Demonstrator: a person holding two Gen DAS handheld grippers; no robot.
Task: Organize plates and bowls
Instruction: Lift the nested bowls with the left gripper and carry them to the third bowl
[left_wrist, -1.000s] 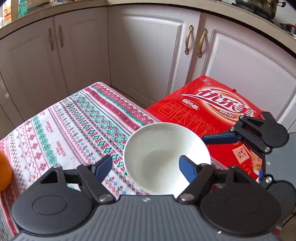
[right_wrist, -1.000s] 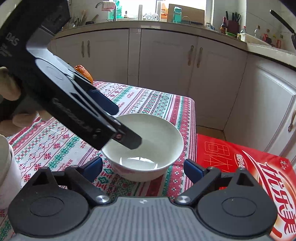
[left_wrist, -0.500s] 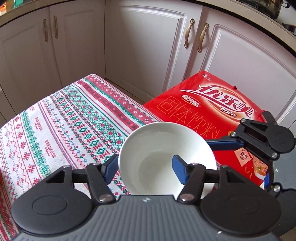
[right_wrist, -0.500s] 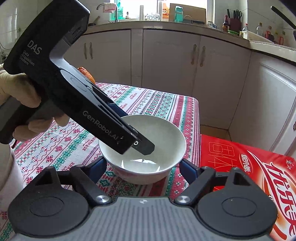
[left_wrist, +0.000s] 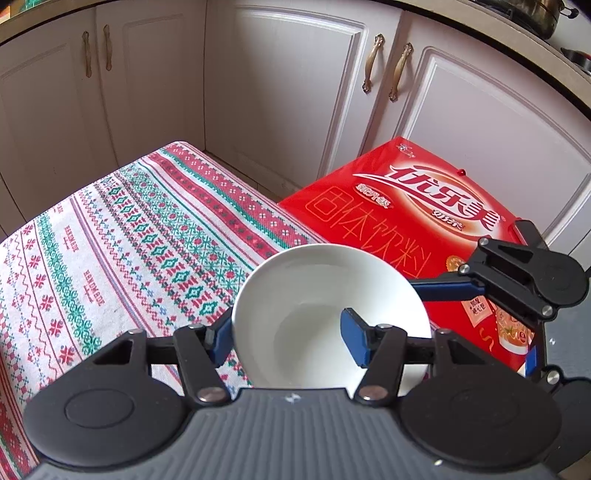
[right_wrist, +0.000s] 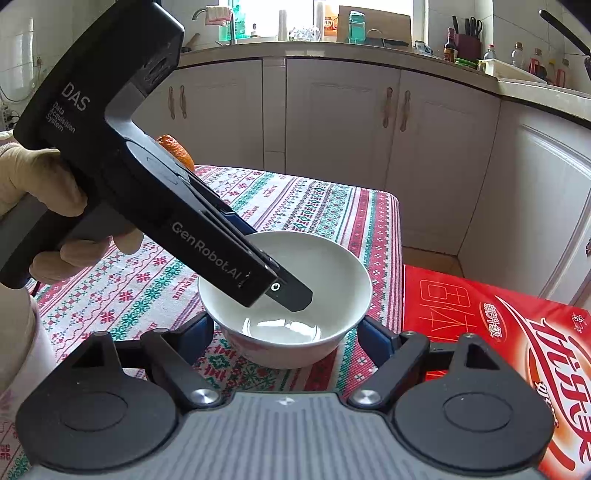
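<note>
The left gripper (right_wrist: 295, 295) body carries white print. "DAS" stands at its upper end, toward 10 o'clock, with "Data Acquisition System" in small lines directly below. "GenRobot.AI" runs along the lower arm, toward 5 o'clock.

The red carton (left_wrist: 424, 218) at 2 o'clock in the left wrist view bears large white Chinese characters reading "优乐美" inside a swirl. Outlined characters "固体饮料" stand below them. Smaller lettering on the carton is too small to read.

The tablecloth (left_wrist: 110, 240) repeats a short printed word along its white stripes. It appears to read "HANDMADE", though not with certainty.
</note>
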